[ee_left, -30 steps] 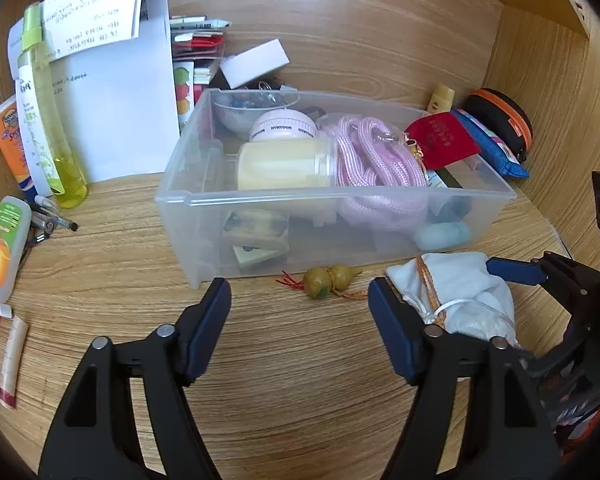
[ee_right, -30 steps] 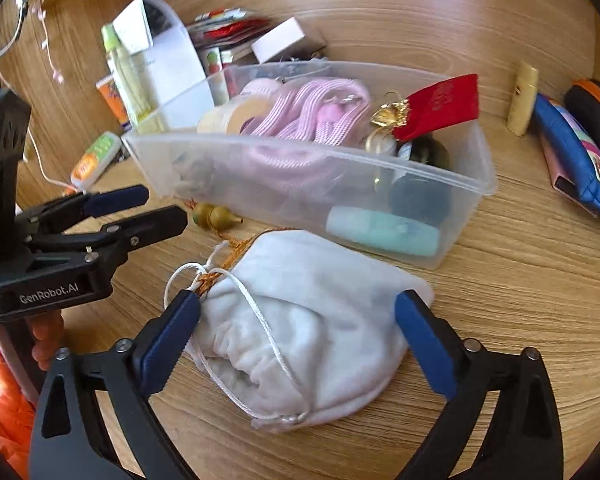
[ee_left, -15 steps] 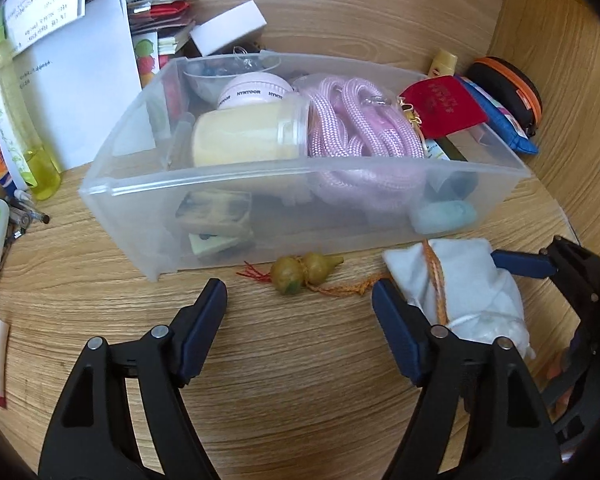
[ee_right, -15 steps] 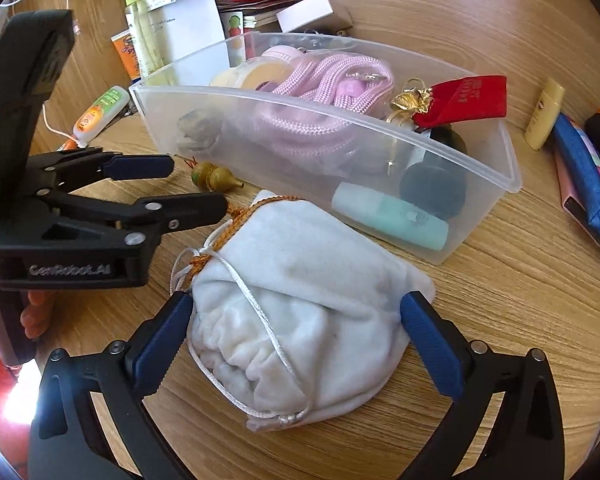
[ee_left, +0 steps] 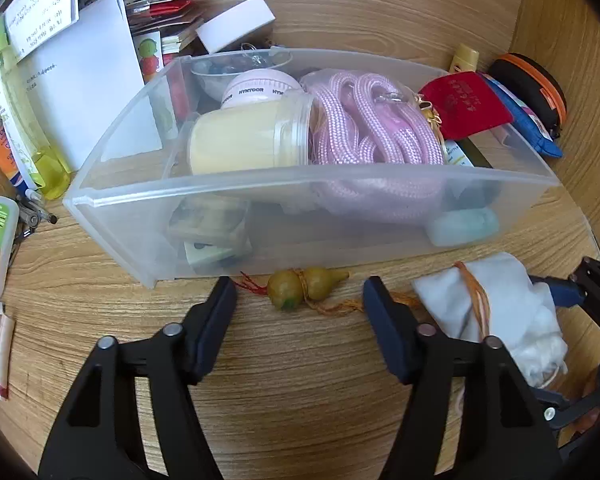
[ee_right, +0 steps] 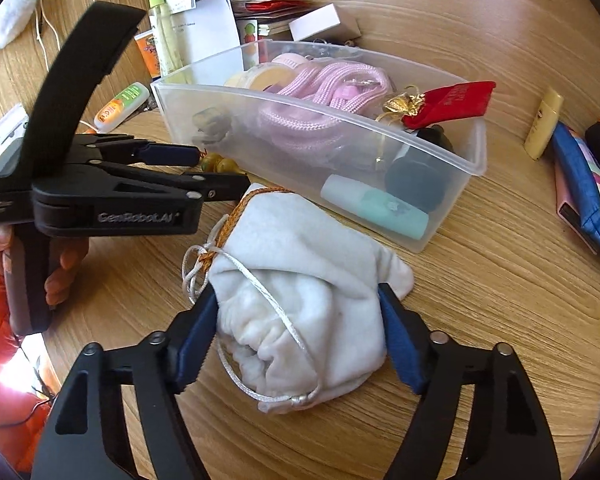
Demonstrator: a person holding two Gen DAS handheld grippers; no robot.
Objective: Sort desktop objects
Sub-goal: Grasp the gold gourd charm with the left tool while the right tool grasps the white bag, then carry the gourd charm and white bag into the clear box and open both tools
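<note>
Meanwhile, the clear bin (ee_left: 132, 224) is already well filled, yet the right gripper (ee_right: 300, 320) jaws are closing onto the white pouch (ee_right: 300, 280) on the tabletop (ee_left: 300, 400), while the left gripper (ee_left: 300, 300) jaws close around the untouched gourd charm (ee_left: 304, 286).

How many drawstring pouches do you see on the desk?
2. A white pouch lies on the desk in front of the bin, between the closing right gripper pads. A red pouch sits in the bin. Others may be buried.

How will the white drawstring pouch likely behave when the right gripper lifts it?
The white pouch looks soft and wrinkled, so it will probably sag and bunch as the right gripper closes on it. Its loose cord may dangle or snag.
</note>
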